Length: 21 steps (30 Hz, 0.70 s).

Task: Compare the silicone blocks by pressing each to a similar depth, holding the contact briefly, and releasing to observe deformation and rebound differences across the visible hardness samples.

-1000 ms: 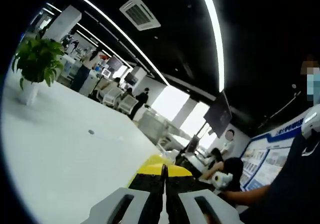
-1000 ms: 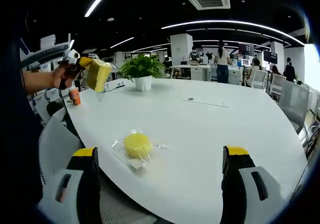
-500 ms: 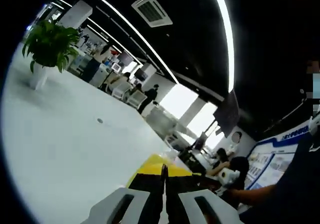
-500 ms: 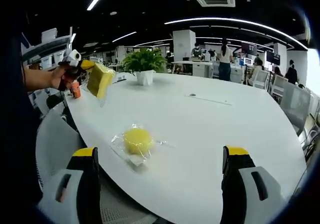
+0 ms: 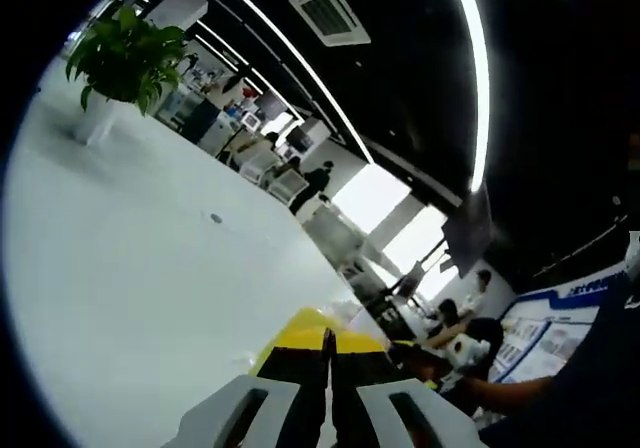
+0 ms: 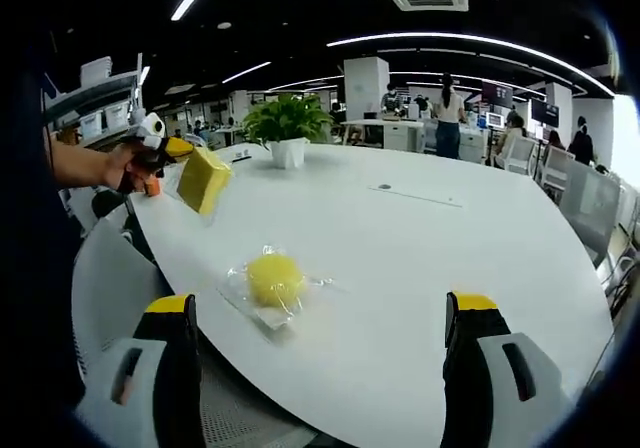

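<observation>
Broadly, a large white desk (image 6: pixel 420 268) spread across the right gripper view, and it appeared again as a pale tilted plane in the left gripper view (image 5: pixel 120 268). At its far side stood a potted plant (image 6: pixel 287 133) in a white pot, also seen at the upper left of the left gripper view (image 5: pixel 125 58). The right hand-held gripper (image 6: pixel 320 368) was released, its two yellow-tipped jaws spread wide apart over the near edge of the desk. Between them and a little beyond lay a round yellow silicone block (image 6: pixel 273 278) inside a clear plastic bag, resting on the desk. The left hand-held gripper (image 6: pixel 170 150), held up at the left above the desk, was clenched on a squarish yellow silicone block in a bag (image 6: pixel 204 180); in its own view (image 5: pixel 327 343) the jaws sat together with yellow showing just past the tips.
</observation>
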Available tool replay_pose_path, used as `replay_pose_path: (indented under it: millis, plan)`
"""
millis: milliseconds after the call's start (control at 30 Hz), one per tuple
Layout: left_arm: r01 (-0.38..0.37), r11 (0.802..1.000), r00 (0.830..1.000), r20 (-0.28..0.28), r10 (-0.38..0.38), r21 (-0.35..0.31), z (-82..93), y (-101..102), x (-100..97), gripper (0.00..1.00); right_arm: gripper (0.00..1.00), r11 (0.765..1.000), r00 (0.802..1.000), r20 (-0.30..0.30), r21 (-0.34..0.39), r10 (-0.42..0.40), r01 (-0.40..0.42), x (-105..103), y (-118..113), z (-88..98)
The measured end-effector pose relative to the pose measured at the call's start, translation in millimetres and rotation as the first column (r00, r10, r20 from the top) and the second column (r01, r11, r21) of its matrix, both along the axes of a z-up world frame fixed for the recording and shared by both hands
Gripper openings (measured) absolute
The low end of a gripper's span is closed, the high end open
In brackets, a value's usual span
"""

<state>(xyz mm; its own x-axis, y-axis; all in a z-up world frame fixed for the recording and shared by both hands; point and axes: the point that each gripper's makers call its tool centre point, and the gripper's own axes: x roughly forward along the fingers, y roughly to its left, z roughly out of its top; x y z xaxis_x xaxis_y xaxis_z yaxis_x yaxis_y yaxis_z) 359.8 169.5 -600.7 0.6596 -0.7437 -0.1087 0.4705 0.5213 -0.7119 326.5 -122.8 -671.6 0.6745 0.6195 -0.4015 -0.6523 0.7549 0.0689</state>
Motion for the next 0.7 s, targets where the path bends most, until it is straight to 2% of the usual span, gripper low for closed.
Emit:
replay_pose_path:
  millis: [200, 267, 433, 600, 700]
  plan:
    - [0.006, 1.000, 0.999, -0.035, -0.006, -0.023, -11.3, -0.3, -0.7, 0.00, 0.96, 1.000, 1.000, -0.012, 0.014, -0.019, 0.019, 0.4, -4.5, -2.6]
    - [-0.002, 0.999, 0.998, -0.064, -0.001, -0.047, -17.9, 0.9, -0.3, 0.00, 0.96, 1.000, 1.000, -0.014, 0.018, -0.021, 0.022, 0.1, -4.7, -2.3]
    - [-0.025, 0.998, 0.994, -0.109, 0.018, -0.057, -36.6, 4.4, 0.4, 0.00, 0.96, 0.999, 1.000, -0.014, 0.025, -0.027, 0.027, -0.1, -5.3, -3.6]
    - [-0.030, 0.999, 0.991, -0.131, 0.024, -0.046, -46.9, 4.8, 1.7, 0.00, 0.96, 0.999, 1.000, -0.020, 0.031, -0.024, 0.024, -3.4, -3.6, -4.0]
    - [-0.027, 1.000, 0.987, -0.162, 0.025, -0.008, -62.9, 6.4, 3.5, 0.00, 0.96, 0.999, 0.999, -0.025, 0.032, -0.020, 0.021, -4.8, -2.9, -5.4]
